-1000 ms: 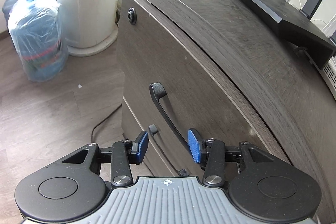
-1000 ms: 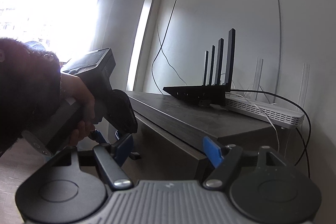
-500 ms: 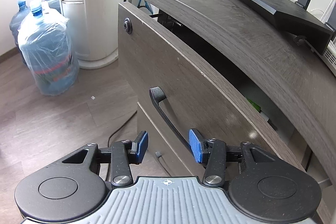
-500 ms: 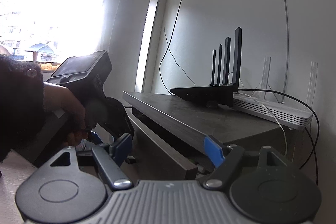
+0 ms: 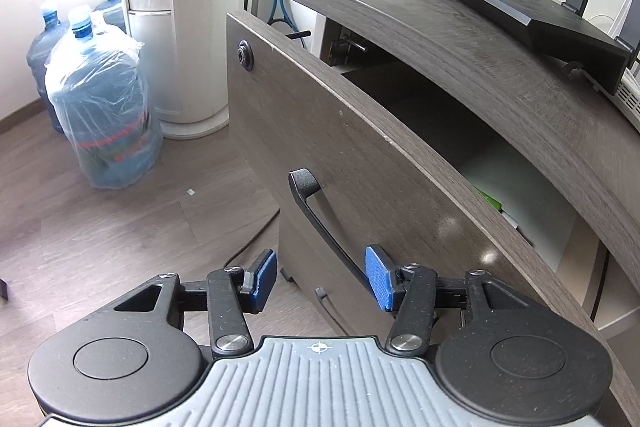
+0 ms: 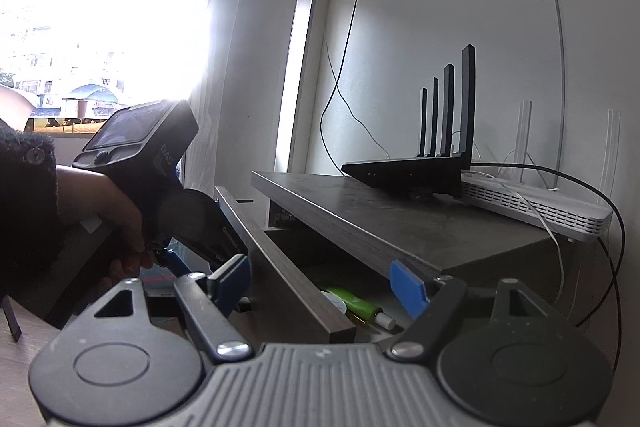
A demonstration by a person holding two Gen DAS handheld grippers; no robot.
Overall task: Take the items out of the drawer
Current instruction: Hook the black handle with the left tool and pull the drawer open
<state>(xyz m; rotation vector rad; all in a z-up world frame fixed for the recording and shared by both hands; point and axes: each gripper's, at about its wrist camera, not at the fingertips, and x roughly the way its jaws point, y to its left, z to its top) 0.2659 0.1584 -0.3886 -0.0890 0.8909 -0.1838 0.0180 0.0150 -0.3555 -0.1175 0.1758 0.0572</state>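
The dark wood drawer (image 5: 360, 147) stands pulled partly out of the cabinet (image 5: 500, 75). My left gripper (image 5: 320, 279) is open at the lower end of the black bar handle (image 5: 316, 215); the bar runs right beside its right pad (image 5: 378, 279). A strip of something green (image 5: 490, 201) shows inside the gap. In the right wrist view my right gripper (image 6: 320, 283) is open above the drawer's near corner (image 6: 332, 327). Below it lie a green tube (image 6: 352, 303) with a white cap and a round white item. A hand (image 6: 104, 203) holds the left gripper there.
A black router (image 5: 520, 11) and a white box (image 6: 532, 203) with cables sit on the cabinet top. Wrapped water bottles (image 5: 100, 115) and a white column (image 5: 160, 27) stand on the wood floor to the left. A lower drawer's handle (image 5: 324, 297) shows below.
The drawer has slid out from shut to well open, with my left gripper moving back at its handle. Its inside and the green tube have come into sight. Both grippers stay open.
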